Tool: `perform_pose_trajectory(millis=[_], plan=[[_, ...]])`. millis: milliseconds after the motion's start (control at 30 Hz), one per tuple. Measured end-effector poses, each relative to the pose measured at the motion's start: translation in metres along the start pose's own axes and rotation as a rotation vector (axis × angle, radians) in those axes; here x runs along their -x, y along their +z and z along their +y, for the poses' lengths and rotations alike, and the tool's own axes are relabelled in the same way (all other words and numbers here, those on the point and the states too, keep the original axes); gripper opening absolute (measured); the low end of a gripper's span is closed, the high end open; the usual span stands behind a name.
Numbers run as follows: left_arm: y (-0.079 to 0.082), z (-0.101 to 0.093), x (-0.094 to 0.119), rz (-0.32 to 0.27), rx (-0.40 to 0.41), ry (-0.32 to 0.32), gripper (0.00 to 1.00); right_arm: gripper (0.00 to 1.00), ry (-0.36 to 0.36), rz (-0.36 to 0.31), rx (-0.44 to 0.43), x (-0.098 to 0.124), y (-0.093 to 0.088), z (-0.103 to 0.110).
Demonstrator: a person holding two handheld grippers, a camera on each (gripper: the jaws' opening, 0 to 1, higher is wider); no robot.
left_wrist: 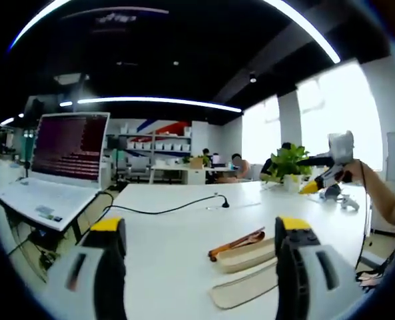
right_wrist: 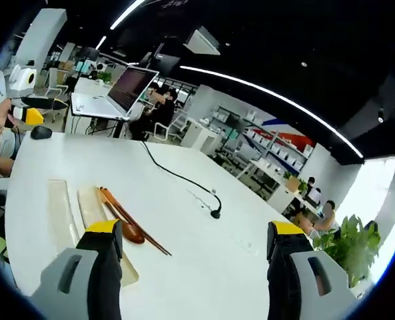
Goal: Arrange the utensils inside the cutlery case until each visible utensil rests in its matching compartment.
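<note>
White table (right_wrist: 84, 157) is carrying everything in the right gripper view: a beige case (right_wrist: 97, 217) is lying open near the lower left, with its flat lid (right_wrist: 62, 213) just beside it on the side nearer the person. A brown spoon (right_wrist: 120, 220) and a pair of chopsticks (right_wrist: 138, 225) are lying in the case, their far ends sticking out past its edge onto the table; which compartment each is sitting in I cannot tell. The right gripper (right_wrist: 196, 250) is hovering above the table with its jaws spread wide, gripping nothing. The left gripper (right_wrist: 29, 115) is showing at the far left of this view, in a hand.

In the left gripper view, the left gripper (left_wrist: 204, 243) is likewise standing wide apart and empty, above the table (left_wrist: 164, 247). The case (left_wrist: 245, 255) is lying just inside the right jaw, the spoon (left_wrist: 237, 244) resting in it, the lid (left_wrist: 245, 287) beside it. A black cable (left_wrist: 164, 208) is trailing across the table from a laptop (left_wrist: 60, 167). The right gripper (left_wrist: 327, 175) is showing at the right, in a hand.
</note>
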State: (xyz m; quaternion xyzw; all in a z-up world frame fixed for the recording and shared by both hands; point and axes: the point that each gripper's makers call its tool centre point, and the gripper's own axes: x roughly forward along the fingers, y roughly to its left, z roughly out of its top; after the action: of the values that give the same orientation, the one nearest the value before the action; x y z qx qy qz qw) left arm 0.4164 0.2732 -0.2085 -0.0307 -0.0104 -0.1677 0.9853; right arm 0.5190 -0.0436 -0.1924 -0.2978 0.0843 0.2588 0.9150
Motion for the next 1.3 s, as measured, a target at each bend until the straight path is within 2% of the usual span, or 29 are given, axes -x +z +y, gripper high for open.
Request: perform_pose_trajectory(millis=[67, 200, 333, 400, 500, 700, 767, 833, 1033, 1100, 1167, 1233, 1300], plan=[[-0.001, 0.001, 0.0, 0.002, 0.005, 0.005, 0.98, 0.92, 0.016, 0.029, 0.034, -0.016, 0.002, 0.002], [0.001, -0.001, 0.001, -0.004, 0.016, -0.011, 0.98, 0.89, 0.099, 0.108, 0.088, -0.045, -0.003, 0.02], [0.001, -0.001, 0.002, -0.005, 0.018, -0.014, 0.98, 0.86, 0.094, 0.166, 0.163, -0.065, -0.006, 0.026], [0.002, -0.003, 0.002, -0.008, 0.02, -0.022, 0.98, 0.87, 0.126, 0.205, 0.221, -0.076, -0.007, 0.031], [0.005, -0.007, 0.003, -0.016, 0.018, -0.037, 0.98, 0.87, 0.15, 0.205, 0.232, -0.091, -0.003, 0.036], [0.007, -0.011, 0.004, -0.021, 0.013, -0.047, 0.98, 0.84, 0.222, 0.282, 0.321, -0.124, -0.012, 0.049], [0.009, -0.013, 0.004, -0.027, 0.011, -0.054, 0.97, 0.83, 0.235, 0.281, 0.392, -0.131, -0.012, 0.055], [0.007, -0.015, 0.002, -0.022, -0.001, -0.057, 0.97, 0.81, 0.257, 0.241, 0.44, -0.142, -0.008, 0.064], [-0.006, -0.024, -0.008, 0.025, -0.009, -0.09, 0.96, 0.75, 0.373, 0.262, 0.563, -0.16, -0.014, 0.09], [-0.008, -0.026, -0.011, 0.029, -0.005, -0.1, 0.96, 0.73, 0.396, 0.236, 0.583, -0.164, -0.011, 0.097], [-0.008, -0.027, -0.013, 0.027, 0.003, -0.107, 0.92, 0.67, 0.459, 0.191, 0.57, -0.168, -0.01, 0.113], [-0.011, -0.027, -0.015, 0.038, 0.007, -0.109, 0.92, 0.66, 0.491, 0.265, 0.608, -0.169, -0.023, 0.118], [-0.014, -0.026, -0.014, 0.049, 0.004, -0.11, 0.92, 0.64, 0.514, 0.278, 0.662, -0.169, -0.028, 0.123]])
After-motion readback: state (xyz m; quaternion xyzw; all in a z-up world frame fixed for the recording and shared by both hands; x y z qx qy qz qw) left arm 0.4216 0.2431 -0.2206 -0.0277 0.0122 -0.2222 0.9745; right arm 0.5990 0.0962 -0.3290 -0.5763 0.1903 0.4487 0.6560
